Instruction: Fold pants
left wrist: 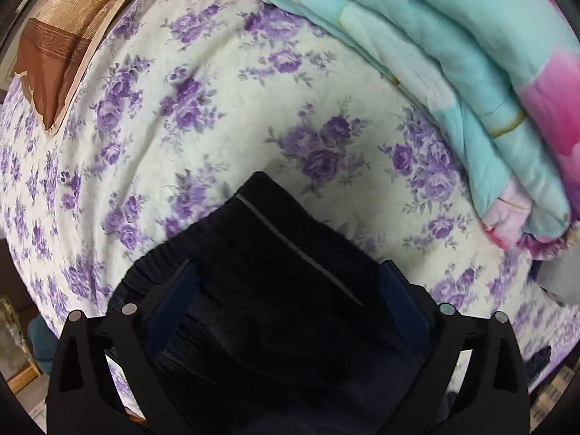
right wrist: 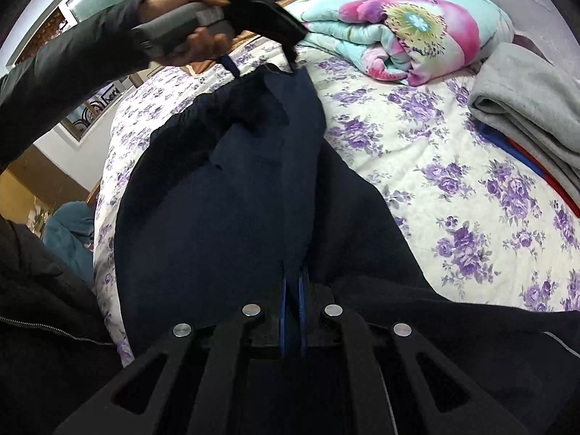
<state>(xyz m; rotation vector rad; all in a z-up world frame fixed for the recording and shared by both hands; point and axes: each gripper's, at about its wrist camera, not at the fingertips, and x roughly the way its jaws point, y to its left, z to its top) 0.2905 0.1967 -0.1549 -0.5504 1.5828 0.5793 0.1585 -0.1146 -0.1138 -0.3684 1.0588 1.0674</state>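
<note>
Purple-flowered bed (right wrist: 453, 166) carries my dark pants (right wrist: 224, 195), bunched and lifted. My right gripper (right wrist: 292, 282) pinches them tight; my left gripper (left wrist: 286, 275) spreads wide around cloth, perhaps loosely. Folding seems barely begun; flattening remains.

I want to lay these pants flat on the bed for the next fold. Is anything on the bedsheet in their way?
Nothing visible blocks them. The dark navy pants hang between the left gripper and right gripper over bare purple-flowered bedsheet. The folded turquoise-and-pink quilt and folded grey blanket lie off to the far side.
</note>
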